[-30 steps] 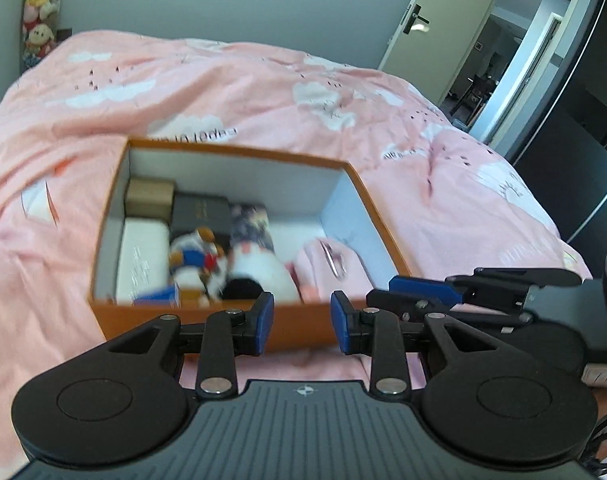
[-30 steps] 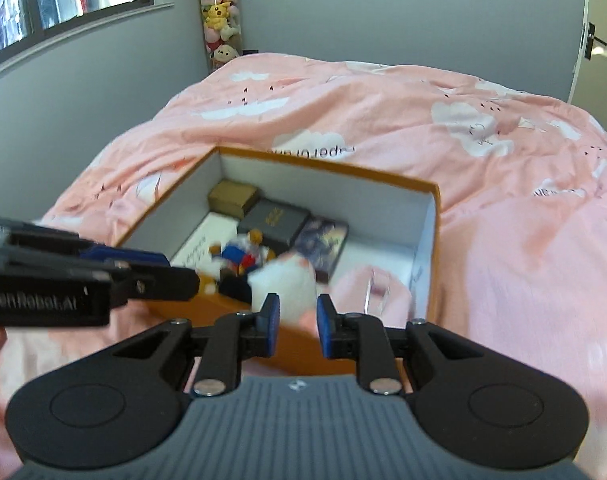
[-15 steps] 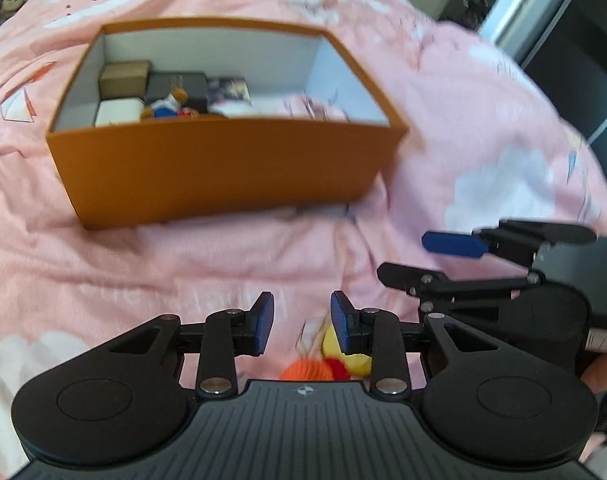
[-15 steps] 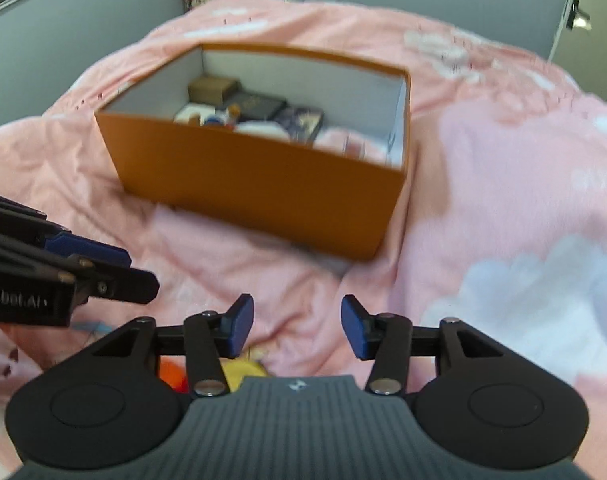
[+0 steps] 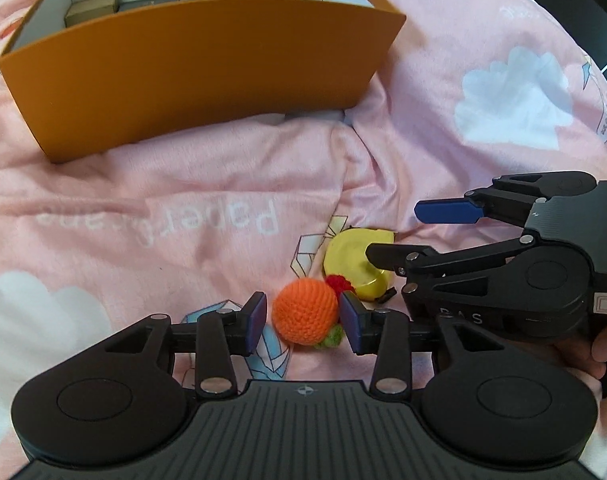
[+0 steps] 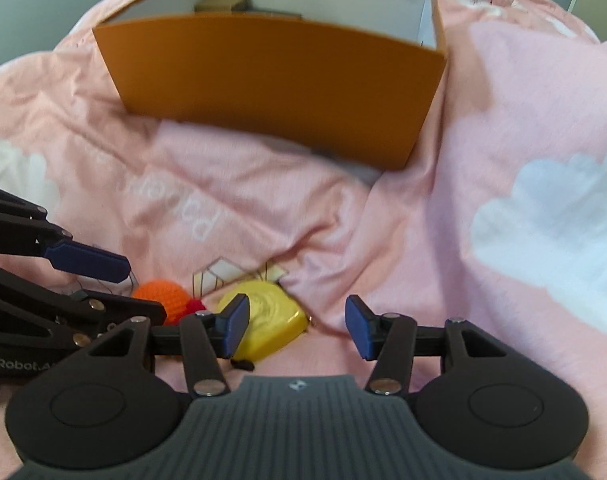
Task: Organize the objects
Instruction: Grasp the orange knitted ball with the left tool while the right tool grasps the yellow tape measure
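Faintly, white lettering on the pink duvet (image 5: 207, 184) is showing mirrored, reading roughly "paper crane"; "nRobot.A" is showing on the left gripper's body in the right wrist view.

Left gripper (image 5: 303, 322) is standing open around the orange crochet ball (image 5: 305, 314); its blue pads (image 5: 256, 322) are sitting just beside the ball on either side, contact not clear. A red tuft and a green tuft are poking out from the ball.

Right gripper (image 6: 296, 330) is hanging wide open, its left pad over the yellow object (image 6: 269, 326), gripping nothing.

Orange box (image 5: 199, 72) is sitting well beyond the ball, top open, small boxes inside. Yellow object is lying just right of the ball. Open duvet is stretching between ball and box.
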Demonstrator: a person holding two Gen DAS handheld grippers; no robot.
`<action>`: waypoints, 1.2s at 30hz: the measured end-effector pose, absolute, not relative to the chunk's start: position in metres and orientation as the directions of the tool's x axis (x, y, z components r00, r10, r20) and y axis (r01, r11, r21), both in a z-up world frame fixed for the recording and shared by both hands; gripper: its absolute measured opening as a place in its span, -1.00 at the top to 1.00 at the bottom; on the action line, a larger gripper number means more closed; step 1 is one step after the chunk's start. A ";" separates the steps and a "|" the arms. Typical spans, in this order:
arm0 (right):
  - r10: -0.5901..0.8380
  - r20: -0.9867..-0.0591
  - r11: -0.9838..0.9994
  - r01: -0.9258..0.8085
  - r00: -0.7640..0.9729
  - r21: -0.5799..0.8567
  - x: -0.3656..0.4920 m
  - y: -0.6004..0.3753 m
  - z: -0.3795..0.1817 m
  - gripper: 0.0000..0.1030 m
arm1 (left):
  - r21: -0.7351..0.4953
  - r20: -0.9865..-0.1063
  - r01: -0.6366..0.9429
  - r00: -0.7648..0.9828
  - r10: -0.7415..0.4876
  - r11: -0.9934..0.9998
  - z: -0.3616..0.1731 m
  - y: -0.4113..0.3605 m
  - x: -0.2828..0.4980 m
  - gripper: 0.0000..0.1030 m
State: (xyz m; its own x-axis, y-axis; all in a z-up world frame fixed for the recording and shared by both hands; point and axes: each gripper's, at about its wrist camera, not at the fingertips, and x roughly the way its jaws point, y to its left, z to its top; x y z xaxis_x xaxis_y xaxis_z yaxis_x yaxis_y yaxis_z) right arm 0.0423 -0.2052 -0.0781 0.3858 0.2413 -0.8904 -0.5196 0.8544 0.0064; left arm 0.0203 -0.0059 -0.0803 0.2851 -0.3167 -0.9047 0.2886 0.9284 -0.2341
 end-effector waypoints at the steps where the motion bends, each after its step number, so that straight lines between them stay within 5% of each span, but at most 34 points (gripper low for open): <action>1: 0.238 -0.895 0.855 -0.519 0.377 0.008 0.042 -0.205 -0.081 -0.07 | -0.239 -0.904 0.287 0.284 -0.320 0.928 -0.082 -0.006 0.020 0.02; 11: 0.297 -0.907 0.849 -0.517 0.300 0.107 0.048 -0.209 -0.095 0.10 | -0.272 -0.901 0.279 0.261 -0.346 0.921 -0.096 -0.004 0.022 -0.05; 33: 0.409 -0.898 0.848 -0.432 0.164 0.307 0.066 -0.221 -0.125 -0.11 | -0.329 -0.894 0.269 0.221 -0.391 0.905 -0.119 -0.007 0.025 -0.08; 36: 0.408 -0.898 0.848 -0.433 0.166 0.305 0.064 -0.219 -0.125 -0.04 | -0.307 -0.899 0.296 0.223 -0.378 0.905 -0.118 -0.013 0.023 0.04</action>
